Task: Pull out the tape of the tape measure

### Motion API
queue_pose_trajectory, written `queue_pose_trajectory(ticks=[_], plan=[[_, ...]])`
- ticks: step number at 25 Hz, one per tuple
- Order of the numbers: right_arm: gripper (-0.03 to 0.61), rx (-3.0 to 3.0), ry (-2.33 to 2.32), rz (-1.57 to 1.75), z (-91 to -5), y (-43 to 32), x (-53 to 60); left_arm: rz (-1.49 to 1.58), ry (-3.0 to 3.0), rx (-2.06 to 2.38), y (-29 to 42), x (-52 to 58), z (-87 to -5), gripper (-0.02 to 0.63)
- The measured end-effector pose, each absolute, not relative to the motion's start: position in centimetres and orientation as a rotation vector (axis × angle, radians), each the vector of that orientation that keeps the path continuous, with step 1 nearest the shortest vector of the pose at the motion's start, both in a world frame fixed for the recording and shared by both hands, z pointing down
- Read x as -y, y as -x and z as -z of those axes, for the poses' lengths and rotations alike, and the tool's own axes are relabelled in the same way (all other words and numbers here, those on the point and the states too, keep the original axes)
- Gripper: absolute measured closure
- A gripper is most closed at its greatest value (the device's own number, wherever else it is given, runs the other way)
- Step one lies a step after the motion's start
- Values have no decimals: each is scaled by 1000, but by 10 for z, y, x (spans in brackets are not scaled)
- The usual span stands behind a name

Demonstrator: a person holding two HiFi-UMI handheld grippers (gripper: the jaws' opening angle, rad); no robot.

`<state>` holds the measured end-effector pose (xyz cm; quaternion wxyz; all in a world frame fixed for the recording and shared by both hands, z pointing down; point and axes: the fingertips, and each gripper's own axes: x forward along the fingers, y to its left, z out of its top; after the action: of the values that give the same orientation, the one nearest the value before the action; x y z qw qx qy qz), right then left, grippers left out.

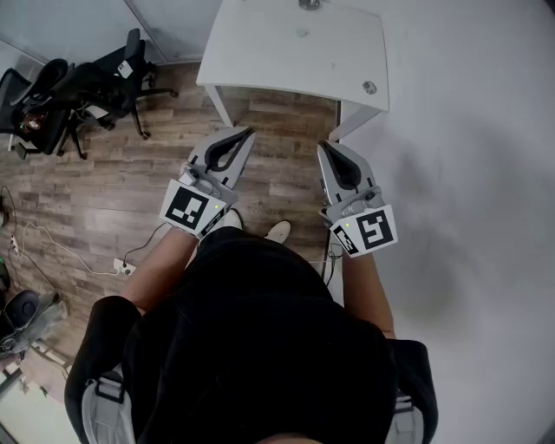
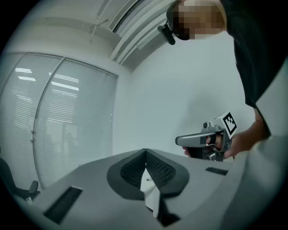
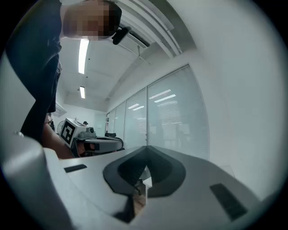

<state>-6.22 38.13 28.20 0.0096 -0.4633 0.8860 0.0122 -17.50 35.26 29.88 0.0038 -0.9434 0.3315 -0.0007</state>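
Head view looks steeply down over the person's dark top (image 1: 251, 347), which fills the lower half and hides most of both arms. The left gripper (image 1: 247, 132) and the right gripper (image 1: 323, 146) are held side by side over the wood floor (image 1: 104, 199), level and pointing toward a white table (image 1: 277, 52), neither touching it.

Each gripper's tongs are pressed tip to tip with nothing between them. The left gripper view shows its two dark pads meeting in a point, with only a bare wall and a glass wall with blinds (image 2: 67, 117) behind. The right gripper view shows the same closed point.

The tape measure cannot be picked out with any certainty. A small round thing (image 1: 309, 4) sits at the table's far edge, cut off by the top of the picture. A flat disc (image 1: 369, 87) lies near the table's right corner. Both are too small to tell what they are, and both lie well apart from the grippers.

Black office chairs (image 1: 95, 78) stand at the upper left, partly cropped. Two light shoe tips (image 1: 279, 231) peek out between the grippers, the rest hidden under the body.
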Motion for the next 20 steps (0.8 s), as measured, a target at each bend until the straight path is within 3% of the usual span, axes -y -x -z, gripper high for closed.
queue_pose_trajectory(ticks=[20], plan=[[576,-2729,1472,36,-295,83,-395,14,2957,-1027,205,-370,-311,603]])
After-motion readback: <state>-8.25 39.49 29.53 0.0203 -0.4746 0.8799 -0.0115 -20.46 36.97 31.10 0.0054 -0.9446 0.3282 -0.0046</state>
